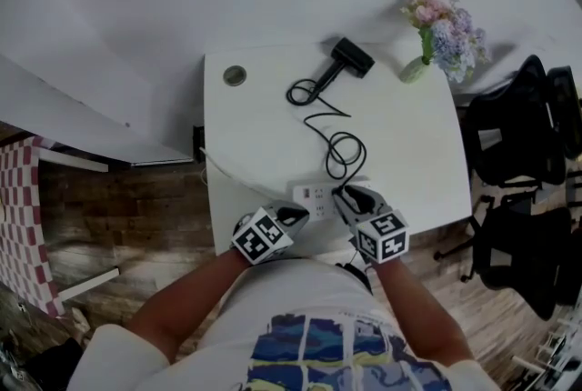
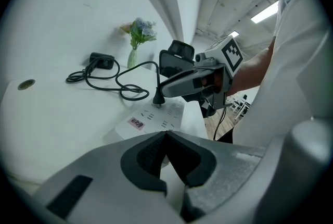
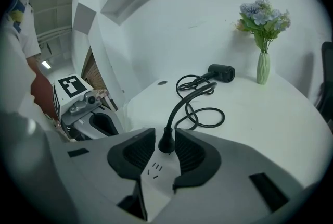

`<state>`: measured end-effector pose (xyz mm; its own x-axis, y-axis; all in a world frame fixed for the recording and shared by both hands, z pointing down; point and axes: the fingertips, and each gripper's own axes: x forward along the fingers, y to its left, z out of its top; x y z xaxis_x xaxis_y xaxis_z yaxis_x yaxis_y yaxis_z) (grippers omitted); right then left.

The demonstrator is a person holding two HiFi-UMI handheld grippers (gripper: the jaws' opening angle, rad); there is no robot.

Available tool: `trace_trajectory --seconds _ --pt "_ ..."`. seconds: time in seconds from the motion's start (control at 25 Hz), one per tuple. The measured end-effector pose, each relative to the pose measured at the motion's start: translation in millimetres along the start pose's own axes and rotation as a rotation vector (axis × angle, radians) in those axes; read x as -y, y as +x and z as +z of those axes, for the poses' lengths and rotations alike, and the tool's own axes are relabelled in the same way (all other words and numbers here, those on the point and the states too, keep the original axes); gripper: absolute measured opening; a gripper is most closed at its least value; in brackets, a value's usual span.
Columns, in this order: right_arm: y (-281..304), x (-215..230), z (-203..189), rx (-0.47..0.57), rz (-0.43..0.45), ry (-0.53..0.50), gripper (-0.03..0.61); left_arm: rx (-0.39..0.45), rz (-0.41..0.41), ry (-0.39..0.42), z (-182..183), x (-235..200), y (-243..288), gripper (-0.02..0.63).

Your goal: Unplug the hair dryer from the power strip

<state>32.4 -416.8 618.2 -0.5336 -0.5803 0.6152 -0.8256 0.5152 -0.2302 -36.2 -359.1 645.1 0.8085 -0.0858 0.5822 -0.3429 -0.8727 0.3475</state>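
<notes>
A black hair dryer [image 1: 350, 55] lies at the far side of the white table [image 1: 418, 153]. Its black cord [image 1: 341, 148] loops back to a plug [image 3: 166, 144] standing in the white power strip [image 1: 314, 195] near the front edge. My right gripper [image 3: 165, 133] is open, one pad on each side of the plug and close to it. My left gripper [image 2: 166, 135] has its tips together, shut, with nothing held, right at the near end of the strip [image 2: 151, 120]. I cannot tell whether it touches the strip. In the left gripper view, the right gripper [image 2: 162, 94] hovers over the plug.
A vase of flowers [image 1: 436, 35] stands at the far right corner, and a round grommet [image 1: 235, 75] sits at the far left. The strip's white cable [image 1: 227, 171] runs off the left edge. Black chairs [image 1: 518, 162] stand to the right of the table.
</notes>
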Motion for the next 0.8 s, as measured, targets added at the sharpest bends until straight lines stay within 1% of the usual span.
trace_trajectory --seconds 0.2,0.52,0.68,0.8 --pt "9.7 3.5 0.0 -0.006 -0.011 0.019 0.110 0.005 -0.013 0.006 0.0 0.3 0.6 0.002" --pt "14.7 3.3 0.9 -0.001 -0.019 0.033 0.078 0.018 -0.030 0.010 0.3 1.4 1.5 0.002" --pt "14.9 3.2 1.4 0.003 -0.025 0.033 0.072 0.018 -0.027 0.041 -0.2 1.3 1.4 0.002" --pt "14.1 3.1 2.1 0.004 -0.030 0.035 0.064 0.017 -0.018 0.047 -0.2 1.7 1.7 0.002"
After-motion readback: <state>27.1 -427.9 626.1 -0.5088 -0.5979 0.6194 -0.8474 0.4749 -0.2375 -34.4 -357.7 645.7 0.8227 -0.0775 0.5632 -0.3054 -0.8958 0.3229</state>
